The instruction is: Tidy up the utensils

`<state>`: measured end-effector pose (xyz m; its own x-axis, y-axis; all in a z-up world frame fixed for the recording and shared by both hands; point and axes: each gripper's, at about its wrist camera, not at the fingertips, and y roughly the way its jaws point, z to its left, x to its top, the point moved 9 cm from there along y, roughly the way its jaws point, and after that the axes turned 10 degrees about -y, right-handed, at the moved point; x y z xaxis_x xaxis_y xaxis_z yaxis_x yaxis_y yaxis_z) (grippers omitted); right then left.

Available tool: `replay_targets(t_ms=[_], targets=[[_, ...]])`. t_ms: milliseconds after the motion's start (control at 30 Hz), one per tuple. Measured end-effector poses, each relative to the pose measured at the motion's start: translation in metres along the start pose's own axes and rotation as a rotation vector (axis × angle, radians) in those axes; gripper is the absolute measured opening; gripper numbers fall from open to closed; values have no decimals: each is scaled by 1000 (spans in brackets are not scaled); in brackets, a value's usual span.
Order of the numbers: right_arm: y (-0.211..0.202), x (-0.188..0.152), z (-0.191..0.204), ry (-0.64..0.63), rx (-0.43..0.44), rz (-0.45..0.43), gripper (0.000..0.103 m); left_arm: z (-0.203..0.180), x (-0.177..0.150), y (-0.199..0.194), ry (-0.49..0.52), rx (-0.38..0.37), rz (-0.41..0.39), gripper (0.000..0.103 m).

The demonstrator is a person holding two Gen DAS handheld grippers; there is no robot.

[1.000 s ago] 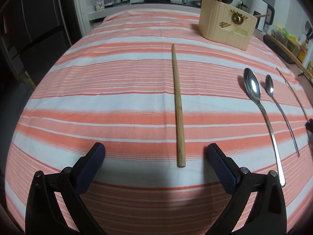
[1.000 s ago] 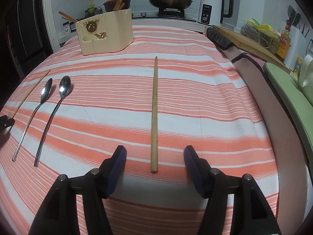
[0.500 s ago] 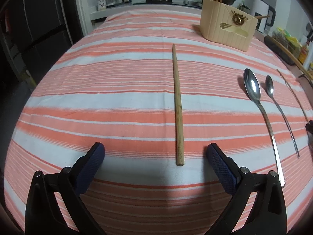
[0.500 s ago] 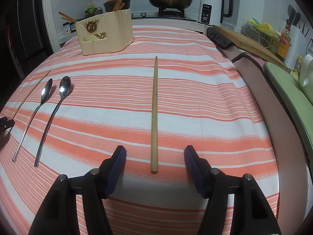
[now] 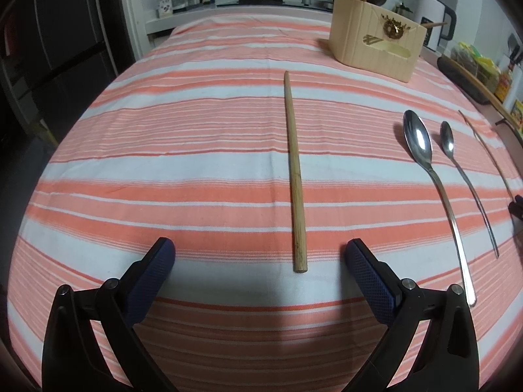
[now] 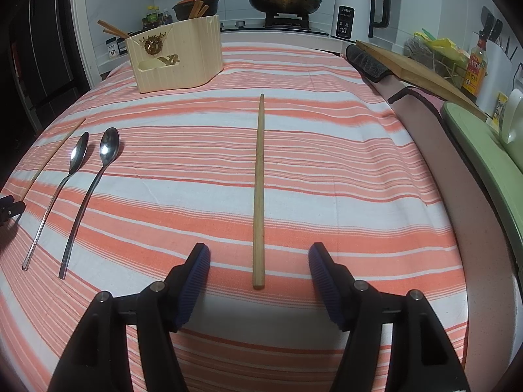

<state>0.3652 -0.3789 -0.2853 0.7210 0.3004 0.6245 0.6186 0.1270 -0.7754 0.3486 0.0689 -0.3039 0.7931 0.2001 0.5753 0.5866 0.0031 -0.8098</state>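
A wooden chopstick lies lengthwise on the striped cloth in the left wrist view. Its near end rests between the wide-apart fingers of my left gripper, which is open and touches nothing. A second wooden chopstick lies the same way in the right wrist view. My right gripper is open around its near end, its jaws opening and the pads clear of the wood. Between the two chopsticks lie a large spoon and a small spoon. A cream utensil holder stands at the far end with chopsticks in it.
The table's striped cloth runs back to a stove counter with pans and a white kettle. A wooden board, a dark mat, bottles and a green surface line the right side. A dark fridge stands at the left.
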Motion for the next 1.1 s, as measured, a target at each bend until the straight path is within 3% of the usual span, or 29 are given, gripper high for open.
replay_targets(t_ms=[33, 67, 133, 233, 367, 500, 667, 700, 733, 767, 833, 933, 1100], targets=[[1, 0, 5, -10, 35, 1, 83, 0, -1, -1, 2, 3, -2, 103], [2, -1, 8, -33, 36, 12, 89, 1, -2, -2, 7, 3, -2, 103], [-1, -4, 14, -83, -3, 26, 89, 1, -6, -4, 36, -18, 9, 103], [-7, -12, 13, -63, 5, 28, 89, 3, -12, -9, 82, -54, 31, 103], [-13, -17, 8, -57, -13, 26, 89, 4, -15, -12, 60, -24, 32, 103], [-16, -17, 13, -71, -6, 21, 87, -6, -15, -17, 75, -44, 5, 85], [-14, -11, 19, -81, 5, 12, 73, -14, -13, -20, 79, -51, -18, 62], [-13, -9, 19, -74, 4, 8, 68, -15, -13, -22, 82, -55, -24, 44], [-13, -7, 18, -61, -1, 3, 49, -17, -13, -23, 87, -55, -32, 19], [-13, -5, 13, -39, -15, 2, 15, -18, -12, -23, 90, -51, -38, 5], [-11, -3, 6, 16, -8, 8, 7, -18, -9, -23, 78, -60, -47, 5], [-19, 4, 3, 19, -33, -9, 7, -14, 0, -32, 47, -87, -73, 4], [-66, 34, 7, -3, -61, -113, 7, -13, 26, -75, 50, -125, -159, 4]])
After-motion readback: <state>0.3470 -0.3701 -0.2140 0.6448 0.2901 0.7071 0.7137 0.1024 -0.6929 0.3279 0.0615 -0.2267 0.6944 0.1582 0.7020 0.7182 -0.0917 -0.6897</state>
